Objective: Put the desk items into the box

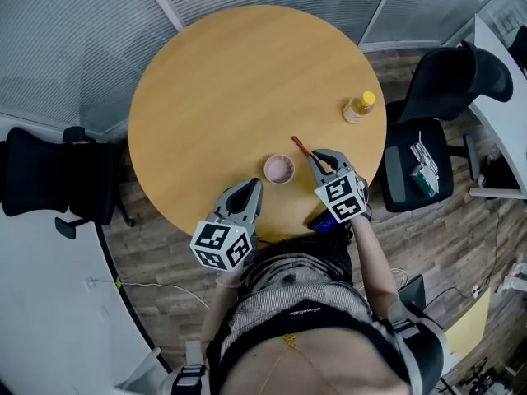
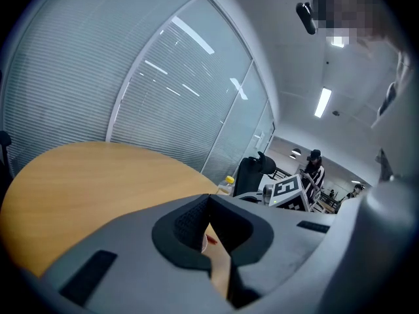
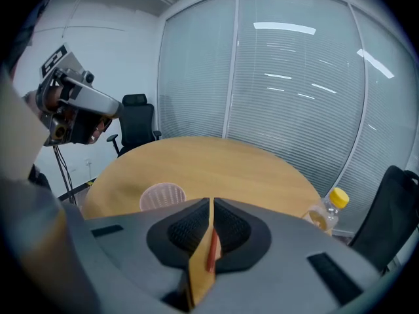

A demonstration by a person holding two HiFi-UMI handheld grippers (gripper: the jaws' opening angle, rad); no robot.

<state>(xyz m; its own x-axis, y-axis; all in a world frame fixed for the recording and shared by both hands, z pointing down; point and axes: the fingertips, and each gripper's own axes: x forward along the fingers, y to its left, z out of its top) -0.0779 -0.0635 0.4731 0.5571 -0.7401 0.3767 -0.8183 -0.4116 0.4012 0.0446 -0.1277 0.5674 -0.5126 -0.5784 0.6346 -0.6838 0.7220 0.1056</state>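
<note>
A small pink ribbed cup point(image 1: 279, 169) stands on the round wooden table point(image 1: 222, 81), near its front edge. My right gripper point(image 1: 318, 157) is just right of the cup, shut on a red-brown pencil point(image 1: 300, 146) that sticks out past its tips toward the table's middle. In the right gripper view the pencil point(image 3: 211, 248) lies pinched between the closed pads, with the cup point(image 3: 162, 196) ahead to the left. My left gripper point(image 1: 250, 191) hovers at the table's front edge, left of the cup, shut with nothing in it. Its closed pads point(image 2: 191, 222) fill the left gripper view.
A clear bottle with a yellow cap point(image 1: 359, 107) stands near the table's right edge. Black office chairs sit at the left point(image 1: 49, 179) and at the right point(image 1: 445, 81), the right one with items on its seat. A blue object point(image 1: 323, 222) lies under my right gripper.
</note>
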